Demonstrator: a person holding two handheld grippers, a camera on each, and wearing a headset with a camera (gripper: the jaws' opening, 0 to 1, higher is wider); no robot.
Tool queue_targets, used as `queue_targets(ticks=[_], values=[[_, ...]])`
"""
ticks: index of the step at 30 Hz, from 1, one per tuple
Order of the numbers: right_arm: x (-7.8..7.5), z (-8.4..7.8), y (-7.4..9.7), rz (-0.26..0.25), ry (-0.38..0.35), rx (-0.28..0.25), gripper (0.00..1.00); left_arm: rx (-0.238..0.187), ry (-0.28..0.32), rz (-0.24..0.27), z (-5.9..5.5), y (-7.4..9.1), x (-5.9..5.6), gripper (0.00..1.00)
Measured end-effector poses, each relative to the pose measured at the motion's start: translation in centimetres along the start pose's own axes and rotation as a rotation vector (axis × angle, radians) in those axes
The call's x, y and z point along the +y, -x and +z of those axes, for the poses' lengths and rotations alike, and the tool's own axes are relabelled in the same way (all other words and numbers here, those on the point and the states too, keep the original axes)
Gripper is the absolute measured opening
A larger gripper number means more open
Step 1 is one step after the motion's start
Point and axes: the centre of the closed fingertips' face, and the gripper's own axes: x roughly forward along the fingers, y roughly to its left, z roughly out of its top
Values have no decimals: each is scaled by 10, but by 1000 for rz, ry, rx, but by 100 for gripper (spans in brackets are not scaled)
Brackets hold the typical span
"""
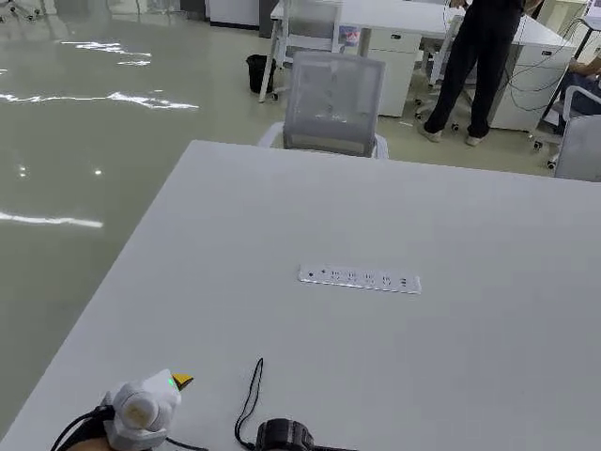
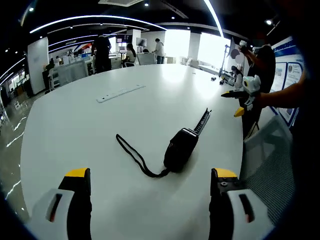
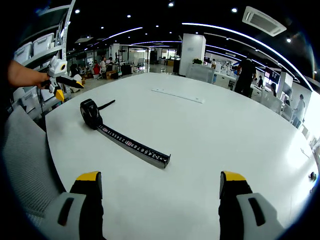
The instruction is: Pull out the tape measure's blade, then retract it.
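Note:
The tape measure is a black case [image 2: 181, 147] with a black wrist strap [image 2: 132, 152], lying on the white table [image 1: 451, 357]. Its blade [image 3: 132, 145] is drawn out and rests flat on the tabletop, the end hook pointing toward my right gripper. My left gripper [image 2: 150, 175] is open, short of the case and touching nothing. My right gripper [image 3: 161, 176] is open too, a little short of the blade's end. In the head view the case [image 1: 282, 435] sits at the bottom edge with the left gripper [image 1: 178, 382] to its left.
A white power strip [image 1: 360, 279] lies flat mid-table. A grey mesh chair [image 1: 331, 105] stands at the table's far edge. Beyond it a person in black [image 1: 474, 66] stands by other desks. The table's left edge [image 1: 103, 282] drops to glossy floor.

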Motion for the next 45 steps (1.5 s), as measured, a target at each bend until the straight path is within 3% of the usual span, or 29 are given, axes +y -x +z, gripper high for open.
queue_targets(ticks=[7,14,19,23,30,36,45], values=[[3,-4,3,2,-31,11,100,-27,82,41,-21,24,2,99],[9,-9,5,4,-42,30,100,-94,128,90,-26,45,1,99],[10,-12,9,-3,-42,35,100,-102,144,105,-38,56,-4,99],[14,-13,15,5,-50,3,100,-91,149,113,-49,65,-5,99],[16,-25,24,9,-47,36,100,-85,162,143,-61,79,2,99],[12,-26,27,-9,-56,35,100,-83,174,148,-65,81,-3,99],[17,-27,27,-6,-53,43,100,-93,192,149,-63,80,-5,99]])
